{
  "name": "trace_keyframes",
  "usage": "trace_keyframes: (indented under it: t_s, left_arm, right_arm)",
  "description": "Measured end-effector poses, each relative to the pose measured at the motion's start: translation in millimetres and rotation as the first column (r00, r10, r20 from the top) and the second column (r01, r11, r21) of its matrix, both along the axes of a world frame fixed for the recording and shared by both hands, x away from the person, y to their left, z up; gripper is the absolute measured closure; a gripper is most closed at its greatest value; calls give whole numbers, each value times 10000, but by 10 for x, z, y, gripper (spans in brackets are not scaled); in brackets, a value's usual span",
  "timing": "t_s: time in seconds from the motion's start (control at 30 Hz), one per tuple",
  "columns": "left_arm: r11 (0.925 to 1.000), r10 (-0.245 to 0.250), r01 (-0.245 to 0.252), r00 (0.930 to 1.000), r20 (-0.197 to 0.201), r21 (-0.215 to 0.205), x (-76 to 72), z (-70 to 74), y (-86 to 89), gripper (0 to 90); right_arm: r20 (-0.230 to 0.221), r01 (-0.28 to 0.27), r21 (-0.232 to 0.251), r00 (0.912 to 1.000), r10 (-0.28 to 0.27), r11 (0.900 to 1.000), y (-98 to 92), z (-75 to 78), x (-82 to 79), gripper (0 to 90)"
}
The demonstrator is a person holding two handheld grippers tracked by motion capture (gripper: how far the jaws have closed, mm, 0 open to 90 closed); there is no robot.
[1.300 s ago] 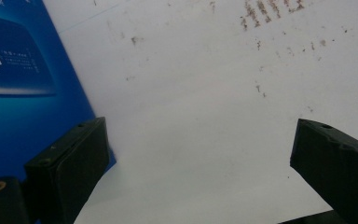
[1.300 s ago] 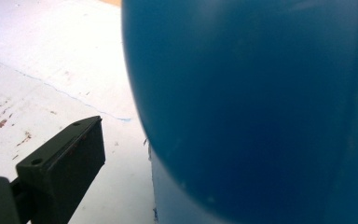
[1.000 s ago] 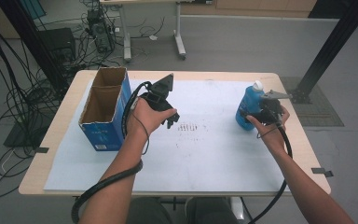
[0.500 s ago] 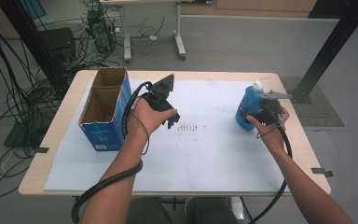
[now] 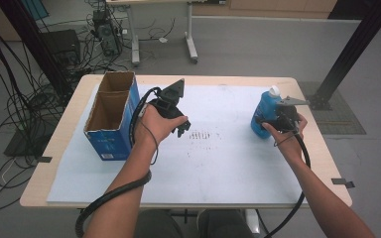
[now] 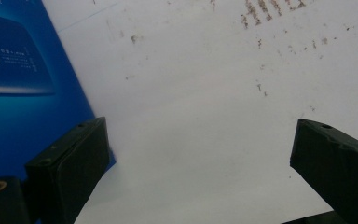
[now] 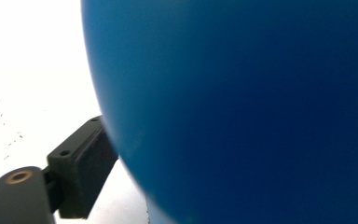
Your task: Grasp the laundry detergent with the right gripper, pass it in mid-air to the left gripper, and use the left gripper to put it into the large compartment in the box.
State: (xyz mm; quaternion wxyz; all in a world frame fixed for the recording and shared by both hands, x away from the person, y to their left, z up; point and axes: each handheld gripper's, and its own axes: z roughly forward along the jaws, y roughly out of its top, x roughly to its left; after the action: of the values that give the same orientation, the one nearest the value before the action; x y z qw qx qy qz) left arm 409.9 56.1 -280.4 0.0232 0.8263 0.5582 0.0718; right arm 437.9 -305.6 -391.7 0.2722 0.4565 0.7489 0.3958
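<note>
While your right claw [image 5: 265,120] was closing its jaws around the blue bottle [image 5: 264,113], which stood upright near the right edge of the tabletop [image 5: 238,163], the grip looked about to seat rather than settled. In the right gripper view the bottle's curved wall [image 7: 242,107] bulged between the jaws and one pad [image 7: 86,163] lay right against it, so I'd call the claw clamped on the bottle, though the far pad was hidden. To do this step well, you wanted the pads square on the widest part of the belly, below the shoulder, and a firm squeeze before any lift: the wall was smooth, glossy plastic and rounded, the kind that I'd expect to slide or twist out of a light pinch. A straight lift, with no tilt, would have kept the white cap [image 5: 274,90] up.

Your left claw [image 5: 182,127] hung with its jaws wide apart and nothing between them, over bare tabletop just beside the box [image 5: 110,130]. That box was open-topped corrugated cardboard, brown inside, printed blue outside, with stiff straight walls and two compartments. The tabletop wore a matte white sheet flecked with small dark marks [image 5: 204,135], over a pale wooden edge.
</note>
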Motion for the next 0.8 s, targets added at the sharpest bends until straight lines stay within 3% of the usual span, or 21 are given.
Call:
trace_keyframes:
  t_s: [0.53,0.8]
  left_arm:
    - [10000,21,-21,10000,-14,-13,-4,-6,6,53]
    - [10000,-1,1,10000,38,20,-6,15,-10,53]
  right_arm:
    - [65,-72,-229,10000,73,9997,17,-16,14,385]
    - [35,-122,-168,9999,123,9998,10,-21,19,398]
